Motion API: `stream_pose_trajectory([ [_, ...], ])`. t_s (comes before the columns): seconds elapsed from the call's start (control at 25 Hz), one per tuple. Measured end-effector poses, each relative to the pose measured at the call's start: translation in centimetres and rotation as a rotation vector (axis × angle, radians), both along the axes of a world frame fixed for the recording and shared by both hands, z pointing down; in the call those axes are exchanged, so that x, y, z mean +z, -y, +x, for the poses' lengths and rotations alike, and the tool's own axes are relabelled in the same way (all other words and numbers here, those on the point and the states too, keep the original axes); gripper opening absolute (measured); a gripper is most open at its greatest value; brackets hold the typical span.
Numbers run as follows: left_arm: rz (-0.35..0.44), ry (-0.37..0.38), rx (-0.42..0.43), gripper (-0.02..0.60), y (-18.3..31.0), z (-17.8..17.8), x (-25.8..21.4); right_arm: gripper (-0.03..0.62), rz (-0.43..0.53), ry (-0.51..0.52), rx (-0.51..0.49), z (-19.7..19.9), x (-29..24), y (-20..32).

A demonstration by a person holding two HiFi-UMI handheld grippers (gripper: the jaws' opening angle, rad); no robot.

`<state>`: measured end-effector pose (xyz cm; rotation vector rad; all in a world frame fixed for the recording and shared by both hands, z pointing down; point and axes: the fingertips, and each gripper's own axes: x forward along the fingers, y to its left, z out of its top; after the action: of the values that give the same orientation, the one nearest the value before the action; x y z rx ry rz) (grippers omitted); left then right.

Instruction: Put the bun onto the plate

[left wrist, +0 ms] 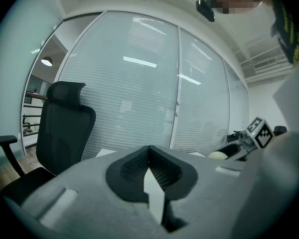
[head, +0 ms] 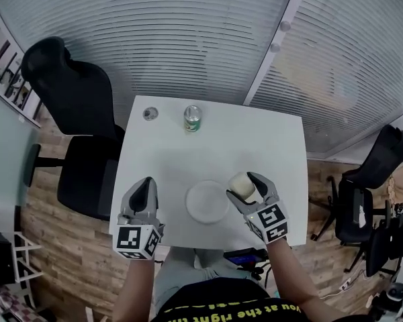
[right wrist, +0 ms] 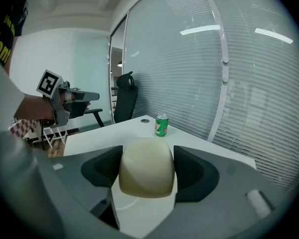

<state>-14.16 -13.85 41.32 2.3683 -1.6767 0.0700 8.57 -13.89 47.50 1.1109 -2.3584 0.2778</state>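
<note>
While left gripper (head: pixel 145 185) is being held closed, bun (head: pixel 242 185) is being clamped in right gripper (head: pixel 248 188) beside plate (head: pixel 207 204).

Green can (head: pixel 192 119) on white table (head: pixel 269 139)

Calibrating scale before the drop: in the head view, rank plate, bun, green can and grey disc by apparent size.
1. plate
2. bun, green can: alike, bun raised nearer the camera
3. grey disc
</note>
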Motion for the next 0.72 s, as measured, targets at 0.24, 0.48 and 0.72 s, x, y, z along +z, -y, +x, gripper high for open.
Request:
stream_pose_trajectory([
  [0.24,-0.025,-0.006,0.006,0.000,0.2,0.4,1.3,0.328,-0.026,0.007,-0.046,-1.8,1.2,-0.2],
  [0.48,-0.046,-0.014,0.014,0.000,0.5,0.8,2.5,0.328,-0.053,0.010,-0.076,-3.3,2.6,-0.5],
  [0.72,-0.072,-0.021,0.011,0.000,0.8,0.9,3.9,0.328,-0.081,0.013,-0.108,-4.9,4.2,-0.9],
])
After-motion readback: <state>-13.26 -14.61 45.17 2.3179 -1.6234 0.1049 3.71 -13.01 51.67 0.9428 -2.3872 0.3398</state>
